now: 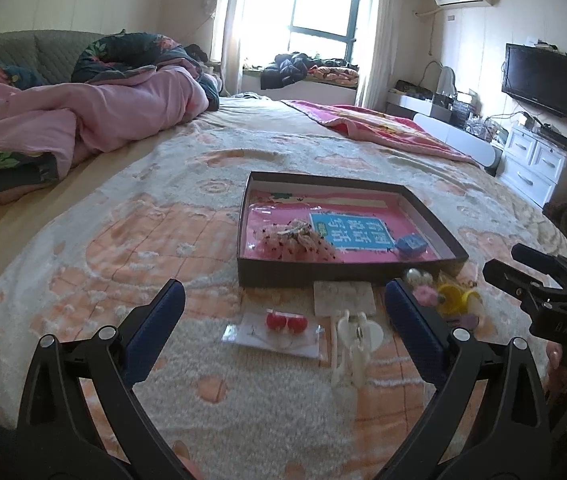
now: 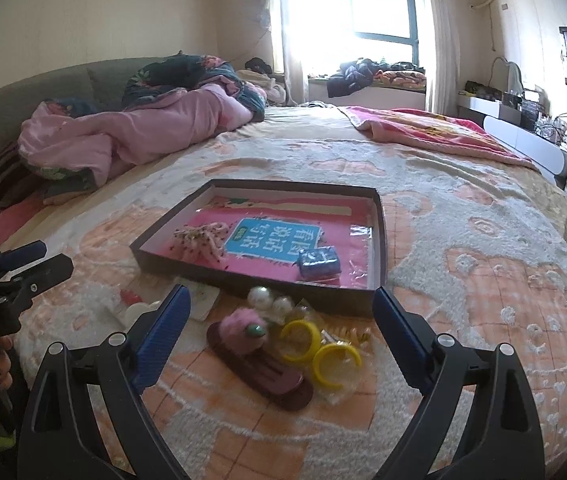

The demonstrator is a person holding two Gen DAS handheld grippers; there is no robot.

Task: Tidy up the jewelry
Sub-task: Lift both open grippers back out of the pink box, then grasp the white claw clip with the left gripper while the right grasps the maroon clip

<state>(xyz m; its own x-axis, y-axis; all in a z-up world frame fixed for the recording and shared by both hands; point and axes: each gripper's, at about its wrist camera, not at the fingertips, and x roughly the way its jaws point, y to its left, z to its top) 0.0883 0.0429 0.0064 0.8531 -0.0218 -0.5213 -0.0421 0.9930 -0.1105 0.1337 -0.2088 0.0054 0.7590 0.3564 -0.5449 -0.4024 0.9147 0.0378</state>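
Two tongs are held wide apart above the bed, and nothing is pinched by them. The left tongs are seen over the red earrings on a clear card and a white clip. The right tongs are seen over a pink fluffy hair clip and two yellow rings. A dark flat box is set just behind them, with a small blue box inside.

blown-out window backlight, soft daylight, fisheye-bent dark corners, perhaps slightly blurred foreground
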